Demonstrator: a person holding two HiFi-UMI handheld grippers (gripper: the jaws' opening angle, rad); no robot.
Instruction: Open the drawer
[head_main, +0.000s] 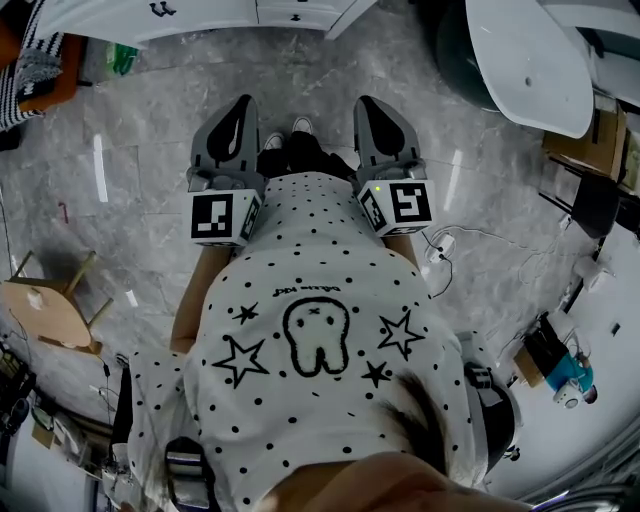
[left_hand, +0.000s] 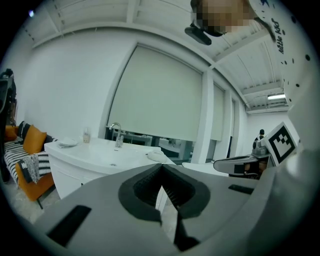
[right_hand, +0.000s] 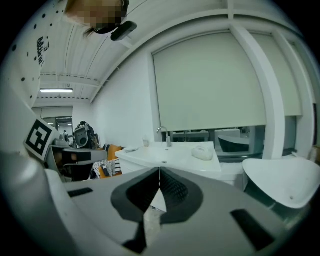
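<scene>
White cabinet (head_main: 275, 10) fronts stood at the top edge of the head view. I judged the drawer (head_main: 185, 18) to be one of them, because a small dark handle (head_main: 160, 10) showed on it. It was well apart from both tongs, with a stretch of grey marble floor (head_main: 130, 130) between.

The left tongs (head_main: 240, 108) were closed with nothing between them, and the right tongs (head_main: 370, 108) were closed and empty in the same way. Each gripper view showed the two halves meeting in one line. Both pointed toward the cabinet, whose white worktop (left_hand: 100, 152) carried a tap (left_hand: 116, 134).

I judged the step in hand to be the approach, so nothing of the opening itself was done yet. To do it well, I would first choose one of the tongs for the handle and open it before arriving, because closed tongs would only push against the front. I would bring it down to the height of the handle, which sat below the worktop, and come in square to the front. The tongs should close on the handle itself, not on the edge of the front. The pull should then go straight back, without lifting or twisting. The other tongs should keep to the side, out of the way of the drawer, and I would leave room on the floor for it to run out.
</scene>
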